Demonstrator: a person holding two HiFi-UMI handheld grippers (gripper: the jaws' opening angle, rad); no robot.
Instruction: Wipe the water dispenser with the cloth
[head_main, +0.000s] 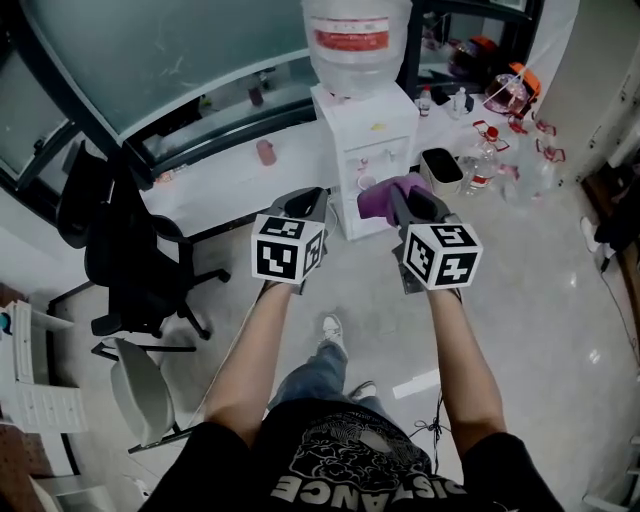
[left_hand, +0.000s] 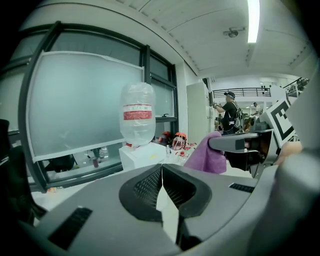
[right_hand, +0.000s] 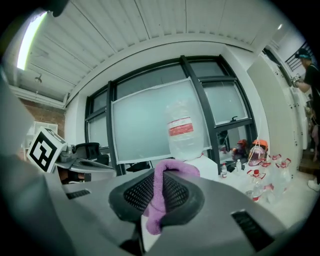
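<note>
Both tools were raised side by side at mid-frame in the head view as we faced the water dispenser (head_main: 365, 140). It stood at the upper middle of the frame under its upturned bottle (head_main: 355, 35), well apart from either tool. The right gripper (right_hand: 161, 176) was clenched on the purple cloth (head_main: 378, 198), with a fold bunched above the jaws and a tail hanging below them. The left gripper (left_hand: 161, 172), just to its left, had its jaws pressed together on nothing. By our reading no wiping had begun, since the cloth touched no part of the white cabinet. The hazards we saw lay ahead. Only a narrow fold seemed pinched, so a hard drag across the cabinet could pull the cloth free. A careless pass over the tap recess (head_main: 372, 165) might press a tap and spill water, and a shove high up could rock the bottle. The dark bin (head_main: 440, 168) and the loose bottles (head_main: 480, 165) toward the upper right left little room for a swing on that side.
</note>
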